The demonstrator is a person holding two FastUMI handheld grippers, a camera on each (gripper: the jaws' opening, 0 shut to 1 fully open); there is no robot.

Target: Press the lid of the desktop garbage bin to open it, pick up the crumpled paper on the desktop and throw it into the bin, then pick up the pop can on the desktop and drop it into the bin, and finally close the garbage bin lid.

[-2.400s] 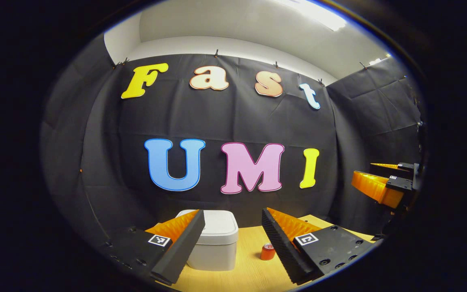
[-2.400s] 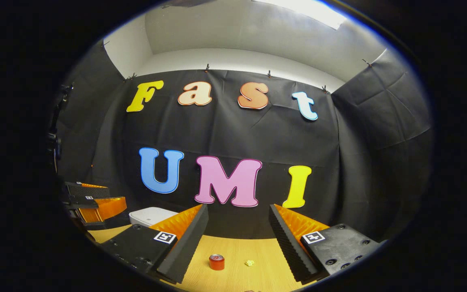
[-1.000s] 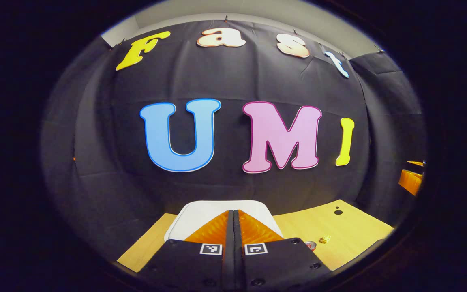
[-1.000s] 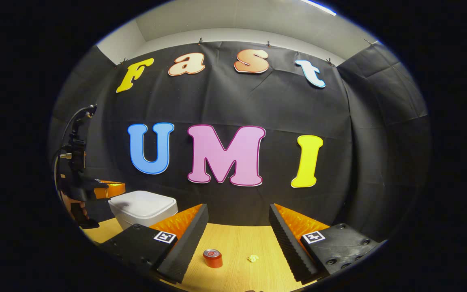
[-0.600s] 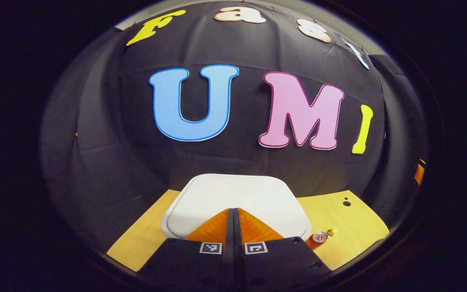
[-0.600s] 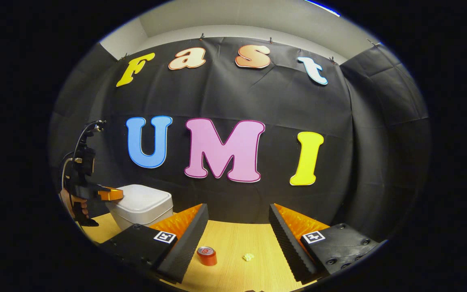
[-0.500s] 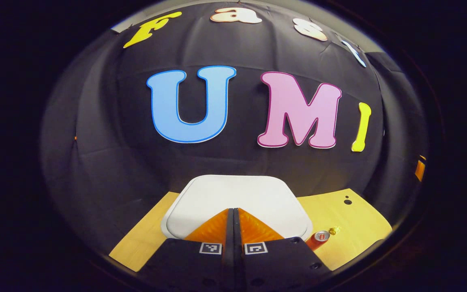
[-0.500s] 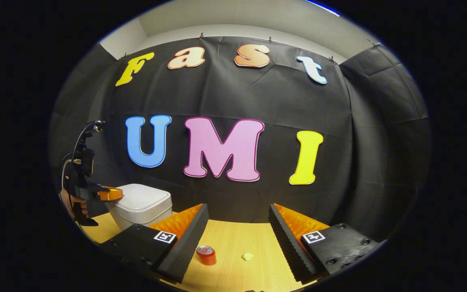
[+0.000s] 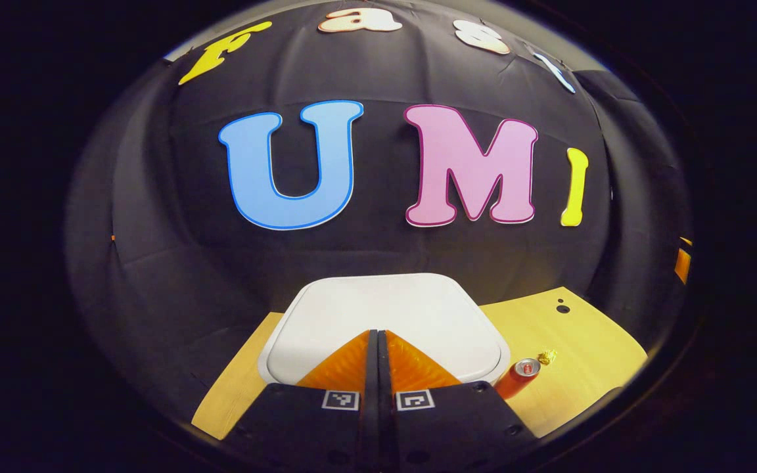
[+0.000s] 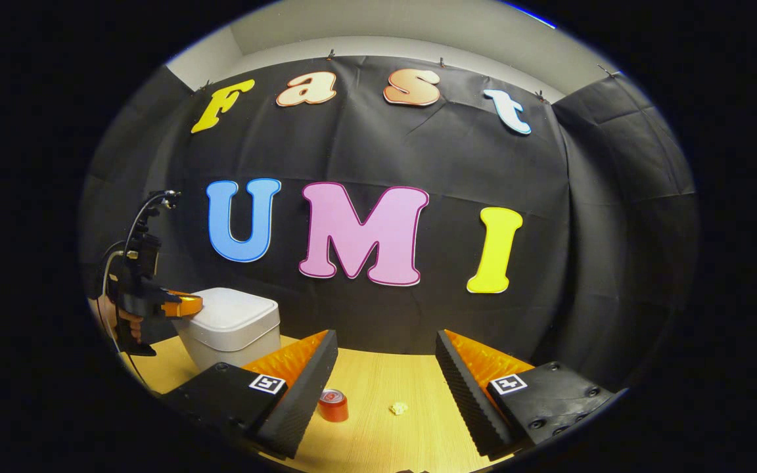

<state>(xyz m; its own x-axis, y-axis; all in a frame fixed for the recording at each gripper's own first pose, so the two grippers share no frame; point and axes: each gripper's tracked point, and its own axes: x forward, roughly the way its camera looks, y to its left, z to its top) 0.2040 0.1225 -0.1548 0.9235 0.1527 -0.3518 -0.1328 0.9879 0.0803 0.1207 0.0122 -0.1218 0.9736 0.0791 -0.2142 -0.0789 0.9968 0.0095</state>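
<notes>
Since 2.4 seconds ago you brought the left claw (image 9: 377, 338) in over the bin and closed its fingers together; they met flat against each other with nothing between them, their tips over the near edge of the white lid (image 9: 385, 312). The lid lay flat on the garbage bin (image 10: 230, 338); whether the tips actually touched it, you could not tell from either view. In the right gripper view your hand (image 10: 122, 322) held that claw at the bin's far-left side. Your right claw (image 10: 385, 368) stayed back above the bench (image 10: 378, 433), fingers spread wide apart and empty. Beyond its tips the pop can (image 10: 333, 405) stood upright, with the crumpled paper (image 10: 398, 408) near it to the right, apart from it. Farther off, the bin sat at the bench's left rear against the black cloth wall.
</notes>
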